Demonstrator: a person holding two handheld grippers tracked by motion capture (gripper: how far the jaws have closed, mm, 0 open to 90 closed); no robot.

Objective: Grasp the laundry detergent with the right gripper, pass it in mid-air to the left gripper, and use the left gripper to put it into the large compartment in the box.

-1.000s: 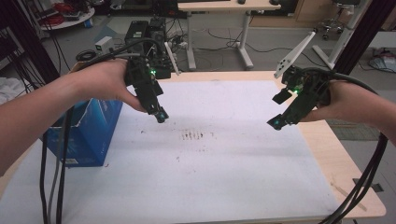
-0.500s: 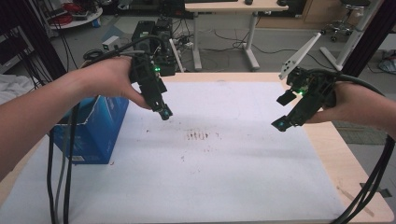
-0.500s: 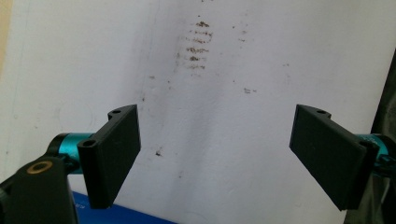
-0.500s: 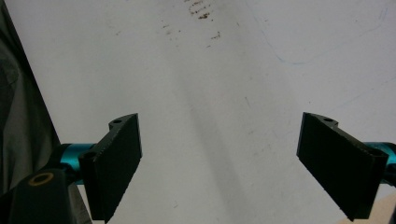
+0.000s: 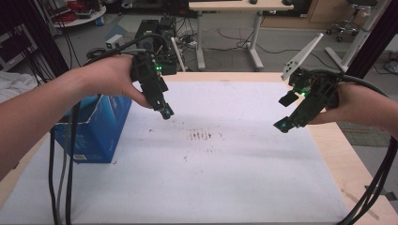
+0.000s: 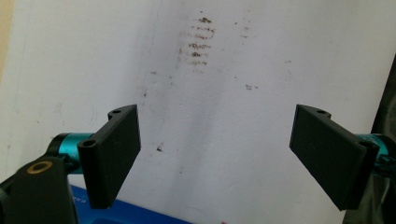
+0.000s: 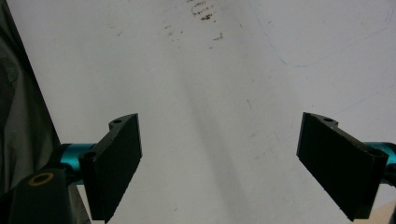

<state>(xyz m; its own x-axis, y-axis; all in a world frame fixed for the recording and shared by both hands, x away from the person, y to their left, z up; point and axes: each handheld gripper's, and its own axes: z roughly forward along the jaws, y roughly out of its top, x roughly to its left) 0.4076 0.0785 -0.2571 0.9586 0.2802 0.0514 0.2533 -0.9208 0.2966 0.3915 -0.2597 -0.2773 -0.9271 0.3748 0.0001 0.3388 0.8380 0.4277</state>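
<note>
The high view looks forward and down; both gripper views look closely down on the white mat [image 5: 225,168], sharing its brown smudges [image 6: 198,44].

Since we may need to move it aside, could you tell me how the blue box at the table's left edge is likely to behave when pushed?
The blue box looks like cardboard with a torn, open top, so probably light and dentable. Standing flat on the white sheet, it would likely slide, not roll.

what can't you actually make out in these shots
- Blue box: its contents, high view; the left forearm and cables cover its top.
- Brown marks on the white sheet: too small to read.
- Gear beyond the table: dim and tangled in the high view.
</note>
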